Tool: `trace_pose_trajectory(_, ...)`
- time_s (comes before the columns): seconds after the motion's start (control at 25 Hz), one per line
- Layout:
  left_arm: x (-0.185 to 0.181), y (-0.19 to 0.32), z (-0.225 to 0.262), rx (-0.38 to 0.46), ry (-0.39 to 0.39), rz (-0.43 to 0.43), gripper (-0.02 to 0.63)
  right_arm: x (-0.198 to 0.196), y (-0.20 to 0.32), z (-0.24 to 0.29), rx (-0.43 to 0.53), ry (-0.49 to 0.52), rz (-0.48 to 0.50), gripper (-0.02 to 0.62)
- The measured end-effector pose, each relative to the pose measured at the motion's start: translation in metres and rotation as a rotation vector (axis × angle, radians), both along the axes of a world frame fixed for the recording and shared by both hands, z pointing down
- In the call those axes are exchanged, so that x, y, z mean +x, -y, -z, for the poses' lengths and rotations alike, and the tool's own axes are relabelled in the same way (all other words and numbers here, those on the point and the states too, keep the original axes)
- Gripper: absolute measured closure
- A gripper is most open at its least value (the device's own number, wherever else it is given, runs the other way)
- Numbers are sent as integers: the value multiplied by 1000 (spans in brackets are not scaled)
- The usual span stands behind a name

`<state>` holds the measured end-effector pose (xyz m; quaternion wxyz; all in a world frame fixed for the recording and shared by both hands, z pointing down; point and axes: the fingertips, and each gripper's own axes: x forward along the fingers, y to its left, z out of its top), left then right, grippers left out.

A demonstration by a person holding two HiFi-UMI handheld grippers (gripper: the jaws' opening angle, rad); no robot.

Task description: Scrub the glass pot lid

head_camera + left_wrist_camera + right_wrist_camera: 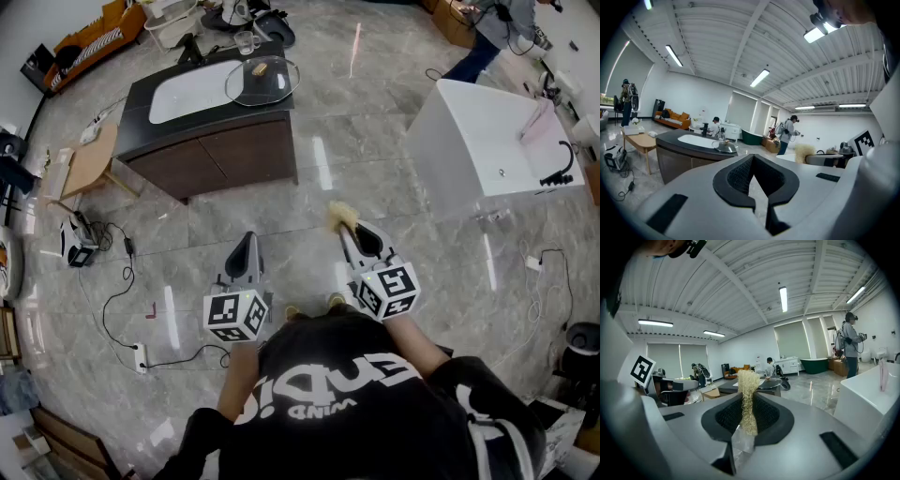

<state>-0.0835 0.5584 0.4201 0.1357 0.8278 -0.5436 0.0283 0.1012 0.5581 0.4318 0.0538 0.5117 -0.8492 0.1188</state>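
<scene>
scrubbing not yet begun: the glass pot lid (pixel 262 82) lies on the far tabletop (pixel 216 120). the right hand-held gripper (pixel 349 231) clamps a fibrous scrubber (pixel 339 216); the left hand-held gripper (pixel 246 240) is closed, empty.

**A:** How many grippers are there?

**B:** Two, a left gripper (pixel 246 240) and a right gripper (pixel 346 226). Each carries one marker cube, so there are two cubes.

**A:** What is there for washing up?

**B:** There is one glass pot lid (pixel 262 81) and one straw-coloured loofah scrubber (pixel 748 399). There is also one clear glass cup (pixel 246 42).

**A:** And furniture?

**B:** There is one dark vanity counter (pixel 274 114) with a single white sink basin (pixel 192 91). There is also one white bathtub (pixel 469 141), one small wooden table (pixel 89 161) and one orange sofa (pixel 672 118).

**A:** How many people?

**B:** Four. One person (pixel 375 403) holds the grippers. Three others are in the room: one standing at the left (pixel 626 101), one by the counter (pixel 715 126) and one standing at the back (pixel 790 133).
</scene>
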Motion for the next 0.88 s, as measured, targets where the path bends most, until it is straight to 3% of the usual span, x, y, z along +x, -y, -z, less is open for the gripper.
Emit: trace_pose_trajectory(0.88, -48, 5, -10, 18, 8, -75, 594, -40, -11, -20, -12, 39, -97, 547)
